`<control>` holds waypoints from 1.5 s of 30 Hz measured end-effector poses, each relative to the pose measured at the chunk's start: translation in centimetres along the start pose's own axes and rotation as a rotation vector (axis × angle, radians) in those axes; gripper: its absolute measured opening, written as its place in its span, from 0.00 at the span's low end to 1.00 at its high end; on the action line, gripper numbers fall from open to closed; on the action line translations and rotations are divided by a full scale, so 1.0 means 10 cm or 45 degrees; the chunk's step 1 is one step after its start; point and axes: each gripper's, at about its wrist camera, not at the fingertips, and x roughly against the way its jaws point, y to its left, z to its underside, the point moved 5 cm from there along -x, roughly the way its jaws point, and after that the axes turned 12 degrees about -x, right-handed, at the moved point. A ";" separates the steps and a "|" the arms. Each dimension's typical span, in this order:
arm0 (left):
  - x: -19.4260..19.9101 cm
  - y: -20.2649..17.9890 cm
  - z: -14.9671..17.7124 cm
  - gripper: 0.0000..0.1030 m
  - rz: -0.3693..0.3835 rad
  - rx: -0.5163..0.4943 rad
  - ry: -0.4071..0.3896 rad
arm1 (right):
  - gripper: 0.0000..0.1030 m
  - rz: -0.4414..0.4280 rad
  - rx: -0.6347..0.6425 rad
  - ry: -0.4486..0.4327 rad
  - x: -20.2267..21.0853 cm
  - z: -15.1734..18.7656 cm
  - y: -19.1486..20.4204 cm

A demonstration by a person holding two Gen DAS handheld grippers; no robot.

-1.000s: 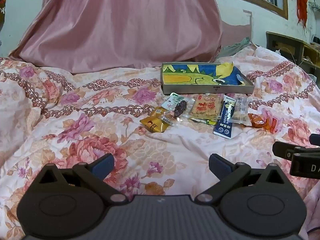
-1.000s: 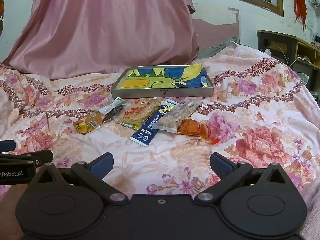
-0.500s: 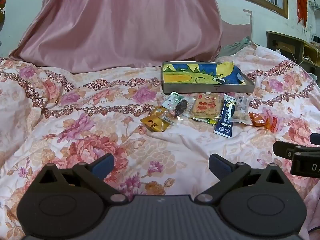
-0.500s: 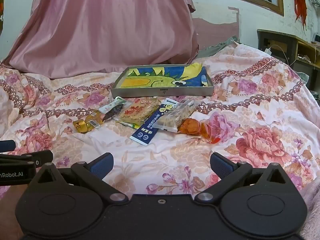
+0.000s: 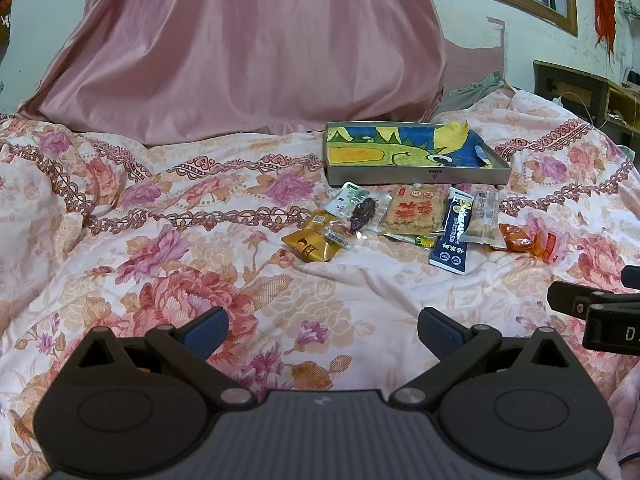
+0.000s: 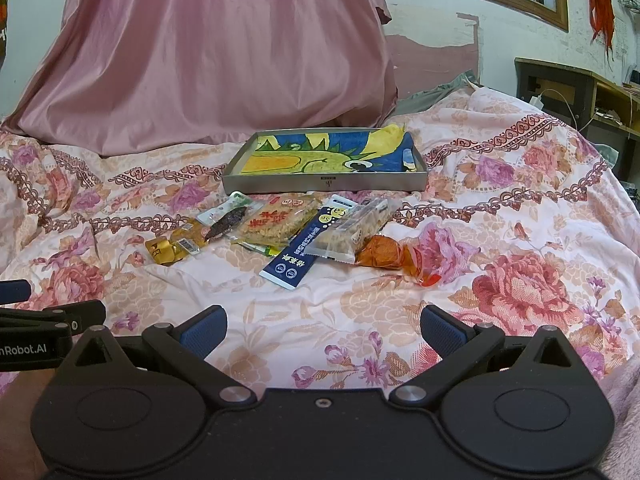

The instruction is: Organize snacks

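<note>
Several snack packets lie in a row on the floral bedspread in front of a grey tray point(image 5: 416, 178) point(image 6: 324, 184) lined with a dinosaur picture. Among them are a gold packet point(image 5: 308, 245) point(image 6: 166, 249), a rice cracker pack point(image 5: 416, 212) point(image 6: 276, 222), a dark blue stick pack point(image 5: 454, 236) point(image 6: 296, 256), a clear bar pack point(image 6: 352, 230) and an orange packet point(image 5: 528, 238) point(image 6: 384, 254). My left gripper point(image 5: 322, 332) is open, well short of the packets. My right gripper point(image 6: 322, 330) is open too, equally far back. Nothing sits between either pair of fingers.
A pink satin curtain point(image 5: 240, 48) hangs behind the bed. A dark wooden desk point(image 6: 576, 88) stands at the right by the wall. The other gripper shows at each view's edge, the right one point(image 5: 596, 312) and the left one point(image 6: 36, 332). Bedspread folds run on the left.
</note>
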 end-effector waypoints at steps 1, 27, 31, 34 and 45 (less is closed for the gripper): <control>0.00 0.00 0.00 1.00 -0.002 -0.001 0.001 | 1.00 0.000 0.000 0.000 0.00 0.00 0.00; -0.02 0.04 0.06 1.00 -0.012 0.002 0.014 | 1.00 0.002 0.002 0.004 -0.01 0.00 0.00; -0.03 0.04 0.08 1.00 -0.012 0.006 0.024 | 1.00 0.003 0.003 0.005 -0.01 0.00 0.01; -0.04 0.04 0.08 1.00 -0.013 0.006 0.027 | 1.00 0.003 0.003 0.005 -0.01 0.00 0.00; -0.08 0.07 0.09 1.00 -0.001 0.016 0.054 | 1.00 0.002 0.004 0.009 -0.03 0.00 0.01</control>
